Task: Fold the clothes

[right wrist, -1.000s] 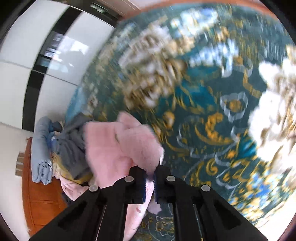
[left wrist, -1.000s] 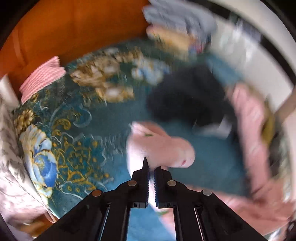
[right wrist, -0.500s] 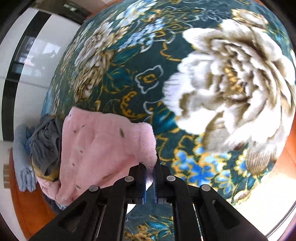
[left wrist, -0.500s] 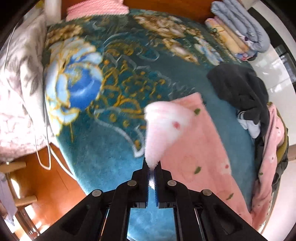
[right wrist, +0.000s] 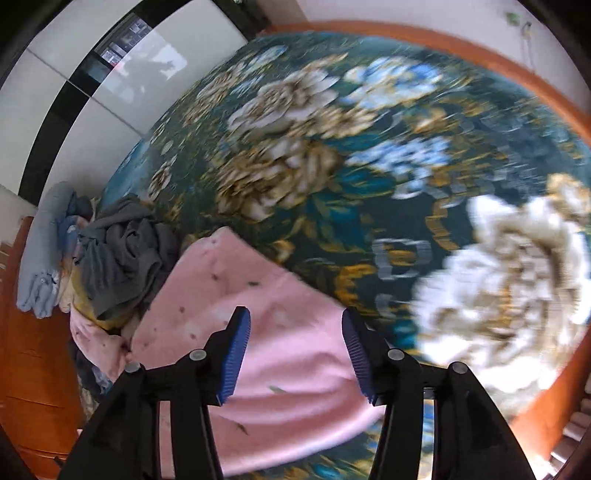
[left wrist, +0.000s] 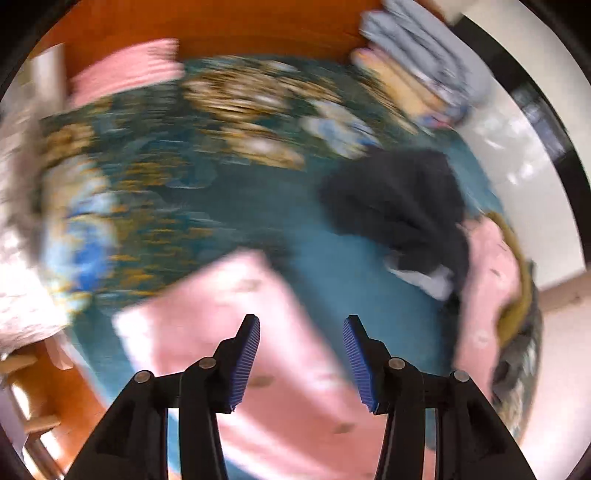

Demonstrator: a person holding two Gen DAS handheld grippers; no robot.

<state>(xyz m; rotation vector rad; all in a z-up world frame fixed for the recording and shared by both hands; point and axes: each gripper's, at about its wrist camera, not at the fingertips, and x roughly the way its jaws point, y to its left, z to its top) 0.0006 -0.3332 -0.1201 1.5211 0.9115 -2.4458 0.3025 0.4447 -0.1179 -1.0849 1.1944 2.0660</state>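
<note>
Both claws hang over the bed with their jaws spread wide and nothing between them. The left claw (left wrist: pixel 300 354) shows its blue ribbed pads (left wrist: pixel 245 360) apart above the pink fleece garment (left wrist: pixel 236 325), which lies spread flat on the teal floral bedspread (left wrist: pixel 236 199). The left wrist view is badly smeared, so the small dark specks printed on the fleece are hard to make out there.

The right claw (right wrist: pixel 295 354) is released as well, hovering over the near edge of the same pink fleece garment (right wrist: pixel 266 332). From this side the cloth reads as a flat, roughly rectangular panel with one corner pointing away up the bed, dotted with small dark marks. It rests on the bedspread (right wrist: pixel 332 155), whose large white, gold and blue flowers fill most of the view.

Just beside the pink piece sits a heap of unfolded clothes: a crumpled dark grey garment (right wrist: pixel 122 251) on top, with more pink fabric (right wrist: pixel 96 339) and something mustard yellow beneath it. In the left wrist view the same dark garment (left wrist: pixel 399 199) lies near the bed's far edge. Beyond it, a stack of folded clothes (left wrist: pixel 424 66), grey-blue over yellow, rests against the orange wooden bed frame (left wrist: pixel 229 26). A pink ribbed pillow (left wrist: pixel 125 74) sits at the far end.
</note>
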